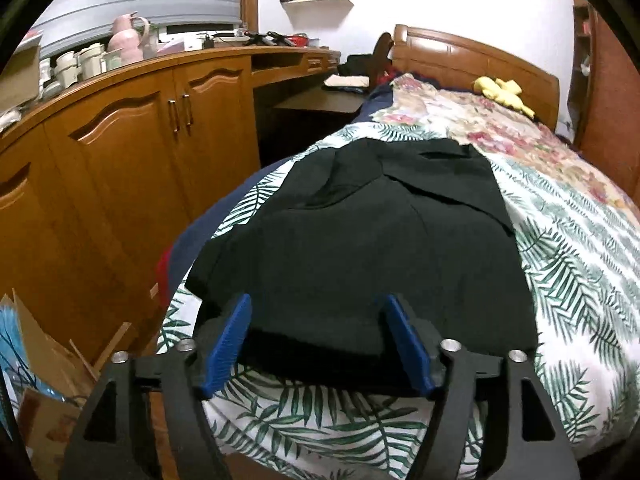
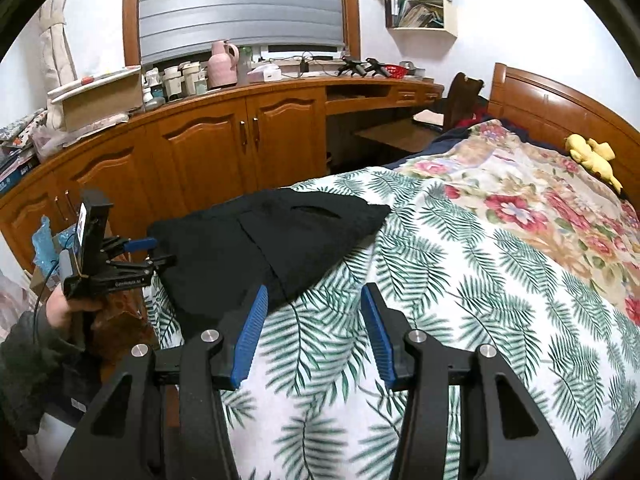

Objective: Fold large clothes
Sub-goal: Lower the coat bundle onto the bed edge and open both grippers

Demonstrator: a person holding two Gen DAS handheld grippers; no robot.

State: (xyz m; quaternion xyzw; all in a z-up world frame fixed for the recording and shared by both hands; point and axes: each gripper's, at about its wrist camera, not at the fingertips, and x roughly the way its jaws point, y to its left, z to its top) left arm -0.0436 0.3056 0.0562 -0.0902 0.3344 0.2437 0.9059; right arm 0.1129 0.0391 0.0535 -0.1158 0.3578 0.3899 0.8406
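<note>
Blue-padded left tongs [image 1: 316, 344] stand wide apart over the near hem of the black garment [image 1: 360, 232], gripping nothing; cloth lies between the pads but untouched. It rests part-folded on the leaf-print bedspread [image 1: 580, 280], long axis running away towards the headboard [image 1: 472, 56]. Off to the right, the right tongs [image 2: 314, 332] hang about half open and empty above bare bedspread, the garment lying up and left of them. To my eye the left is nearer.
</note>
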